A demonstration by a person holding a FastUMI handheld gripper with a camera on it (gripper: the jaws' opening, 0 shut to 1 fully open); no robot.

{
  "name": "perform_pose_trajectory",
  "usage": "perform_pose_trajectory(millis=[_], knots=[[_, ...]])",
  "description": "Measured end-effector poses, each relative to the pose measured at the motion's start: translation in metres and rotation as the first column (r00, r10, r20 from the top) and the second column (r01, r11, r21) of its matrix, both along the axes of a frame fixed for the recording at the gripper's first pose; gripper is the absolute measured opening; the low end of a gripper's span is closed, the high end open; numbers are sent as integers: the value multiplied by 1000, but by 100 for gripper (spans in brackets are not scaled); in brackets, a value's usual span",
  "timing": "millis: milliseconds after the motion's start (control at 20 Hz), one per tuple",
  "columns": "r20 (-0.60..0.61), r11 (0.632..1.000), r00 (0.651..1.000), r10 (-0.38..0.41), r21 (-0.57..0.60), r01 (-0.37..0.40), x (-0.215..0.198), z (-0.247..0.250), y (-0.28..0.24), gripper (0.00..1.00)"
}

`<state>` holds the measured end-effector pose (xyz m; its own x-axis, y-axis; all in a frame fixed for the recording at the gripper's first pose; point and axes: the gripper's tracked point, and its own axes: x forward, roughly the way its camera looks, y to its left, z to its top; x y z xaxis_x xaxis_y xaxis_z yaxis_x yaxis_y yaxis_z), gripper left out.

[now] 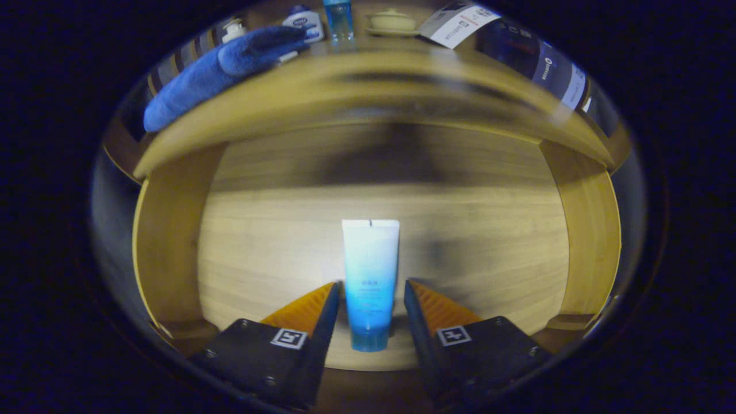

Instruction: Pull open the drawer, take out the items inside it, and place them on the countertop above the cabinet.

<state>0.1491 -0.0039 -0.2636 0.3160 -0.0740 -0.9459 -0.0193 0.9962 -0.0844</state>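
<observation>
1. Here, a blue-and-white tube (370, 276) is seen lying on the wooden floor of the opened drawer (172, 241).
2. The gripper (371, 290) is held with its fingers apart, flanking the tube without clear contact.
3. A blue towel (213, 75) is laid on the surface (368, 86) above.

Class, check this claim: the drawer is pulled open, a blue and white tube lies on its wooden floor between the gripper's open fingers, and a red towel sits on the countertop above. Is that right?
One detail is wrong: the towel on the countertop is blue, not red, as the gripper view shows. The rest holds: the drawer is open, and the tube lies on its wooden floor between the open fingers of the gripper.
</observation>
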Motion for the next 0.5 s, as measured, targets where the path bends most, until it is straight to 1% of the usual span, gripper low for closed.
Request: perform_pose_trajectory(millis=[50,150,250,400,500], knots=[[3,999,1000,8,31,-8,2,-3,3,60],[10,999,1000,-2,48,2,0,1,4,45],[51,997,999,15,71,-19,4,11,8,45],[147,990,989,-31,144,10,3,41,15,45],[233,983,971,-49,185,5,6,67,19,45]])
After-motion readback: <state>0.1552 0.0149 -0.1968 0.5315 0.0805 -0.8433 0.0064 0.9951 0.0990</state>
